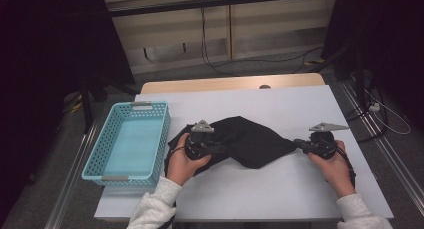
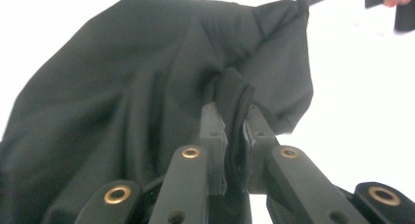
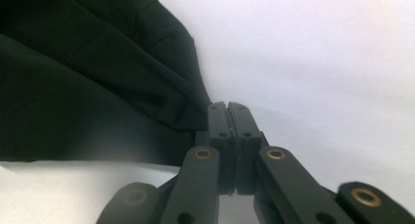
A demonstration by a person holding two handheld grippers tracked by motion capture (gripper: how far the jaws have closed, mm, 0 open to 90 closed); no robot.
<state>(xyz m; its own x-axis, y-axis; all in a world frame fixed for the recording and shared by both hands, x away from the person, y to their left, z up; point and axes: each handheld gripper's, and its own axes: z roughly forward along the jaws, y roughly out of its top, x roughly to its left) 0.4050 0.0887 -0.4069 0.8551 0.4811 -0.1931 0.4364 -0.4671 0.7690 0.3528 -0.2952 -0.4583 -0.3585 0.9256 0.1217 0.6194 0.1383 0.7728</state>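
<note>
The black cloth garment (image 1: 245,141) lies crumpled mid-table at three o'clock of the blue basket (image 1: 129,144), soft, light and limp, best pinched at edges, with the left gripper (image 2: 234,136) clamped on a fold and the right gripper (image 3: 229,136) pinching its corner.

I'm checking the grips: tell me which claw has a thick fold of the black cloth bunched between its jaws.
The left claw: a thick fold of the black cloth bulges up between its jaws. The right claw pinches only a thin edge, its jaws nearly meeting.
</note>
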